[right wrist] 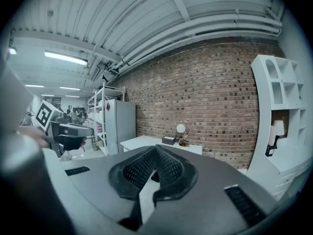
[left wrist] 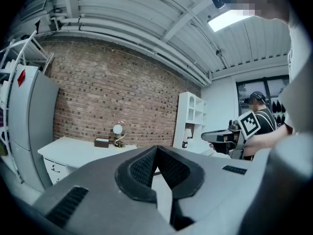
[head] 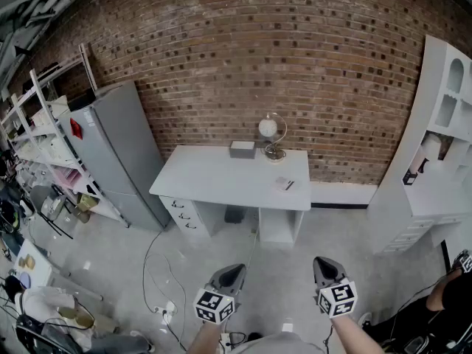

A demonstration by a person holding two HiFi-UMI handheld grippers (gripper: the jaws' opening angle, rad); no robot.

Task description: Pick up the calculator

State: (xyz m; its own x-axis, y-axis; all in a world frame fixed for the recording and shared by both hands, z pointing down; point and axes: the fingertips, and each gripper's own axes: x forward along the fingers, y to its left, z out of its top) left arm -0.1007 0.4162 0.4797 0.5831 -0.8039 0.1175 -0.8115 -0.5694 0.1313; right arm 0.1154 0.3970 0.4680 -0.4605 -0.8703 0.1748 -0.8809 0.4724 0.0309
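A white desk (head: 214, 177) stands far off against the brick wall. A small flat pale thing with a dark mark (head: 285, 184), which may be the calculator, lies near the desk's right front edge. My left gripper (head: 234, 272) and right gripper (head: 324, 264) are held low at the bottom of the head view, well short of the desk. Both point towards it. The left gripper (left wrist: 156, 150) has its tips together with nothing between them. The right gripper (right wrist: 155, 149) is likewise shut and empty. In both gripper views the jaws hide the calculator.
A globe lamp (head: 268, 130) and a grey box (head: 242, 149) sit at the desk's back. A grey cabinet (head: 118, 153) and cluttered shelving (head: 37, 139) stand left, a white shelf unit (head: 435, 146) right. Cables (head: 158, 271) trail over the floor. A person (head: 450, 301) is at lower right.
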